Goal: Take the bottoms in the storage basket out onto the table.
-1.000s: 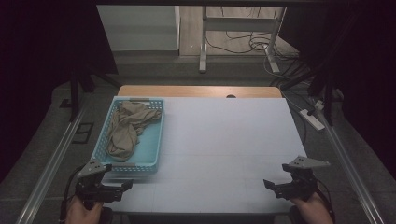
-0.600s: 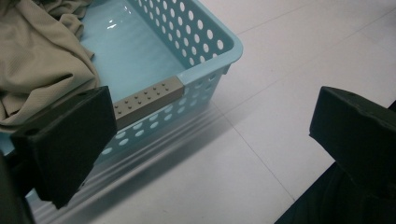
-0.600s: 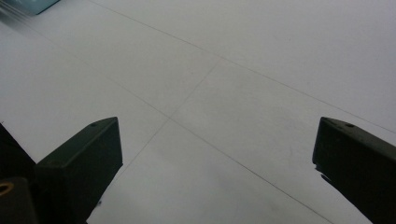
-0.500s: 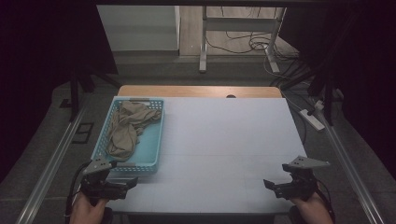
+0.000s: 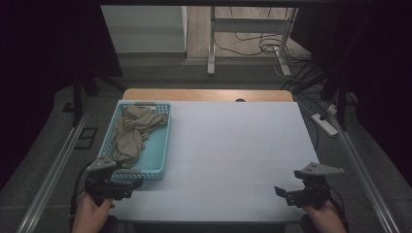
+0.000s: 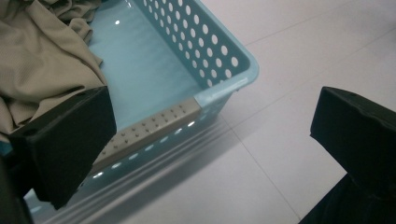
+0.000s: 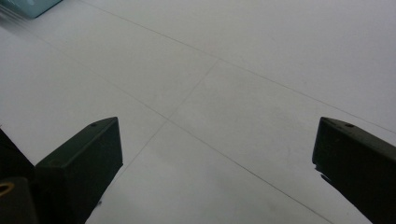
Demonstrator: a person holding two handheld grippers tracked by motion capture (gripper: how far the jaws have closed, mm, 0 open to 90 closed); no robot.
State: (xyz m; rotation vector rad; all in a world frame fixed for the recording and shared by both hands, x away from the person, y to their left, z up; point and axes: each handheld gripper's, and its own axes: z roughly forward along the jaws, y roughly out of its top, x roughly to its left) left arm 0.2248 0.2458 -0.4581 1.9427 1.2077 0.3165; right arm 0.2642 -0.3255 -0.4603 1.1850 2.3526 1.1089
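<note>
Resting at the near left corner of the white table (image 5: 243,145), the left gripper (image 5: 133,184) points right, just beside the near end of a light blue basket (image 5: 163,145). Its jaws stand wide apart and hold nothing. In the left gripper view the basket's near corner (image 6: 233,70) lies between the two jaws, with a grey strip (image 6: 154,126) along the near rim and round holes through the wall. A tan cloth (image 5: 130,133) lies crumpled inside the basket, heaped toward its left side and far end; the same cloth (image 6: 42,56) shows at the left of the left gripper view, and the basket's bare blue floor lies beside it.

The right gripper (image 5: 282,193) sits at the near right corner, well apart from the basket, and points left. Its jaws are also spread wide and empty, with bare table (image 7: 233,93) between them. A hand (image 5: 90,216) grips the left tool and another hand (image 5: 323,218) the right.

Beyond the table's far edge, cables (image 5: 252,46) lie on the floor.
</note>
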